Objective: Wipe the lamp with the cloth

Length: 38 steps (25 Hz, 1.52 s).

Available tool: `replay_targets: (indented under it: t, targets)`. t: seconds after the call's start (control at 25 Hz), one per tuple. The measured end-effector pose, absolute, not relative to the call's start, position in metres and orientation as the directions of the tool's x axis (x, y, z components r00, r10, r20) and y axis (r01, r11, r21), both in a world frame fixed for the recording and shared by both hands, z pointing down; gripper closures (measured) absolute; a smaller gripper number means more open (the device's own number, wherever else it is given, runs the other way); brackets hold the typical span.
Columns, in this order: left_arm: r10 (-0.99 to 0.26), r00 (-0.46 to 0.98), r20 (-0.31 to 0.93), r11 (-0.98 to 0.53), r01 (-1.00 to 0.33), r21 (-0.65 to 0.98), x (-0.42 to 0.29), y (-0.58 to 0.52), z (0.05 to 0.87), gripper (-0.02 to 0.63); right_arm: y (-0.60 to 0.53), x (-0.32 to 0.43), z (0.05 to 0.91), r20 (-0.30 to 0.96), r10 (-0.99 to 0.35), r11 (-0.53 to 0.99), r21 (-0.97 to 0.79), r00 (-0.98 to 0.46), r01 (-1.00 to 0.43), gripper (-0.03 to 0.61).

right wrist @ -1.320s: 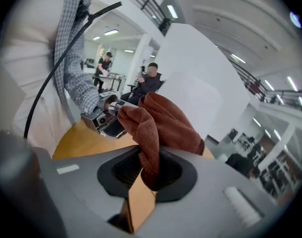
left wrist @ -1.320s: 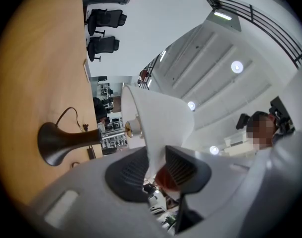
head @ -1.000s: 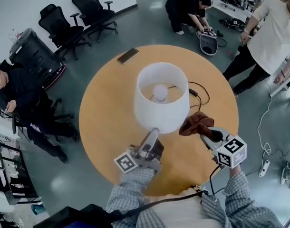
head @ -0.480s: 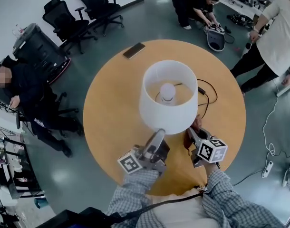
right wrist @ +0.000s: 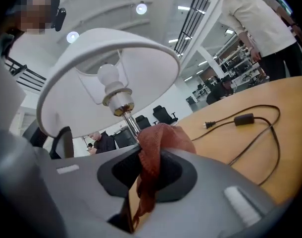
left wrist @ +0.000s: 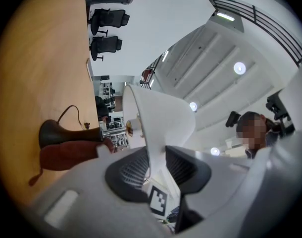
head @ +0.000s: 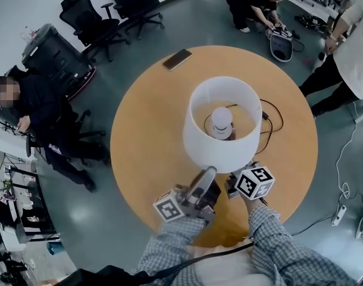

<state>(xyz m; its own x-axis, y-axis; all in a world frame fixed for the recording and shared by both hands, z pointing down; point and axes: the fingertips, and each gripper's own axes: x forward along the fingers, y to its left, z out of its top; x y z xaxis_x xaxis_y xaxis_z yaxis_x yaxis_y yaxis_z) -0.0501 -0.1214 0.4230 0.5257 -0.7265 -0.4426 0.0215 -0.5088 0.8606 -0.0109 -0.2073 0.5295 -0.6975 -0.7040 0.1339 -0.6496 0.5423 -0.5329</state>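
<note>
A lamp with a white shade (head: 222, 124) stands in the middle of the round wooden table (head: 146, 142). My left gripper (head: 206, 174) is shut on the shade's near rim (left wrist: 156, 133), which runs between its jaws. My right gripper (head: 236, 182) reaches under the shade from the near right, shut on a rust-red cloth (right wrist: 158, 143). The cloth sits right in front of the metal pole (right wrist: 131, 124), below the bulb (right wrist: 109, 76). In the left gripper view the cloth (left wrist: 67, 155) lies beside the dark lamp base (left wrist: 57, 133). Whether it touches the pole I cannot tell.
The lamp's black cord (head: 271, 119) with plug loops across the table's right half. A phone (head: 177, 59) lies near the far edge. Office chairs (head: 131, 5), a black bin (head: 53, 58), a seated person (head: 36, 109) and people at the upper right (head: 342, 64) surround the table.
My right gripper has swung left with the cloth and rolled, going from beside the shade to under it near the pole. The left gripper has kept its hold on the rim.
</note>
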Motion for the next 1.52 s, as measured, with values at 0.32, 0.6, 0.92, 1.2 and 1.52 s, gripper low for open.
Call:
replay_targets:
  t: [0.32,0.6,0.92,1.2,1.52]
  targets:
    - [-0.728,0.513,-0.455,-0.514,0.030,0.857,-0.053,-0.124,0.421,0.505,-0.201,-0.014,0.595,0.379,-0.622,0.507,-0.472,-0.685,-0.721,0.515]
    - [-0.733,0.519,-0.441,-0.504,0.023,0.864,-0.051,-0.122,0.422,0.505,-0.203,-0.014,0.513,0.138,-0.697,0.570,-0.489,-0.704,-0.660,0.515]
    - [-0.728,0.505,-0.464,-0.515,0.044,0.856,-0.051,-0.121,0.423,0.505,-0.200,-0.019,0.540,0.231,-0.666,0.569,-0.458,-0.710,-0.683,0.515]
    - [-0.725,0.526,-0.444,-0.511,0.021,0.859,-0.051,-0.122,0.427,0.505,-0.187,-0.001,0.568,0.355,-0.625,0.545,-0.440,-0.695,-0.714,0.517]
    - [-0.720,0.526,-0.452,-0.523,0.017,0.852,-0.052,-0.122,0.426,0.505,-0.140,0.104,0.520,0.419,-0.677,0.541,-0.274,-0.605,-0.795,0.517]
